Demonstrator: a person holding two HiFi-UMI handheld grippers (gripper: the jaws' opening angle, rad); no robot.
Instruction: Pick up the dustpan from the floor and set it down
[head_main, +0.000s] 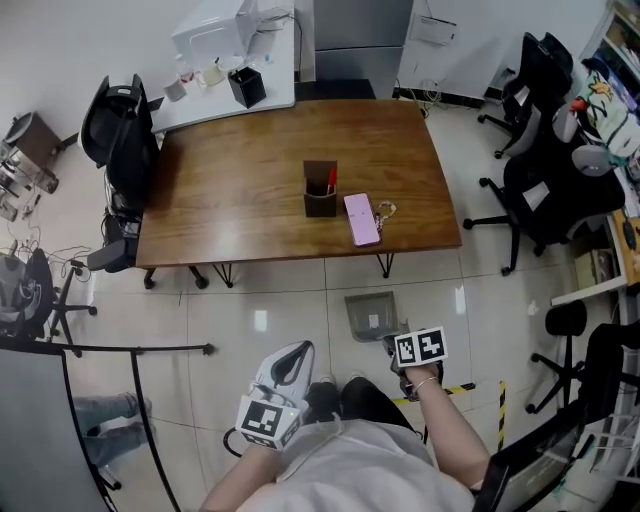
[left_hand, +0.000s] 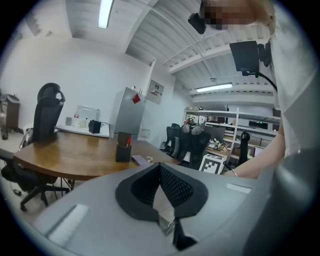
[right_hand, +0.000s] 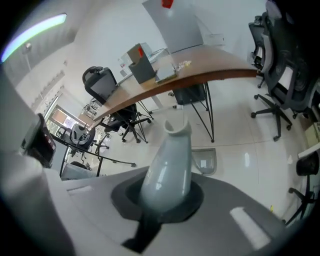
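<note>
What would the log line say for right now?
right gripper: shut on dustpan handle | left gripper: shut, empty | dustpan: on floor near table

brown wooden bench with rounded edges and black legs stands on a glossy pale tiled floor. near the bench middle: dark pen holder with a red pen, upright. pink flat phone-like item lies just beside it, small keyring at its side. on the floor: grey dustpan near the bench front edge, black office chairs around, yellow-black tape strip.
</note>
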